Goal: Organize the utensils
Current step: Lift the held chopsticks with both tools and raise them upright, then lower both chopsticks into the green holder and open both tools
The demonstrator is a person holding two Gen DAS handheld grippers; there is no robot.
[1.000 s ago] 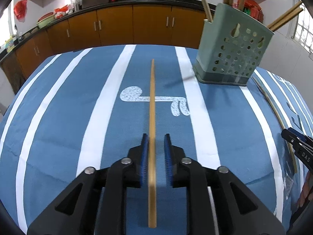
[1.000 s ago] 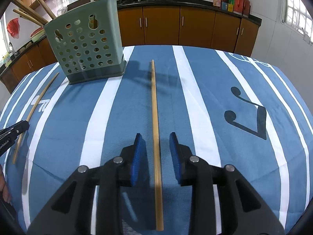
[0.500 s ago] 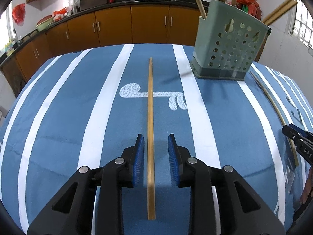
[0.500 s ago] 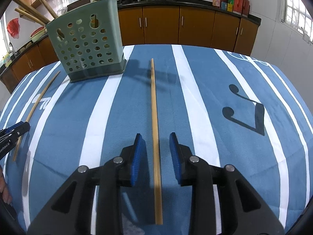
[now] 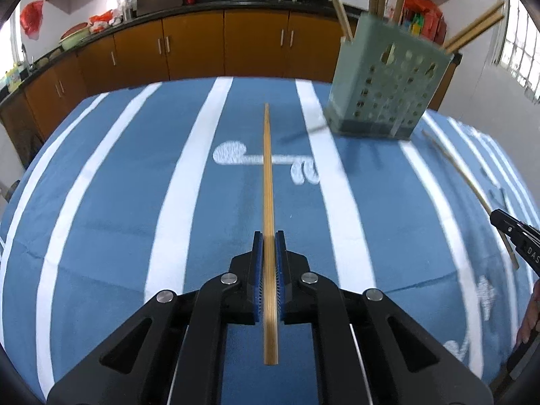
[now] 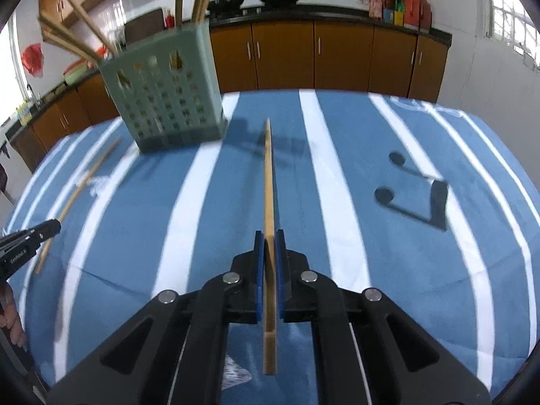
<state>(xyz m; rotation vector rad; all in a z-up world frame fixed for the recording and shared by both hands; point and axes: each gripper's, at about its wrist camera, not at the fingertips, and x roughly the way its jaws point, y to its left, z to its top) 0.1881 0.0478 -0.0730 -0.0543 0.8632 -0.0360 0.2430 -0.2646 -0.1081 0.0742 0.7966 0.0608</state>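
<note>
Near the caddy (image 5: 388, 91) on the bench (image 5: 135, 202), your left gripper (image 5: 269, 236) has just clenched one chopstick (image 5: 268, 175). Your right gripper (image 6: 269, 236) has just clenched another chopstick (image 6: 269, 182), right of the caddy.

The right claw (image 5: 518, 241) reads "DAS"; other print is illegible.
</note>
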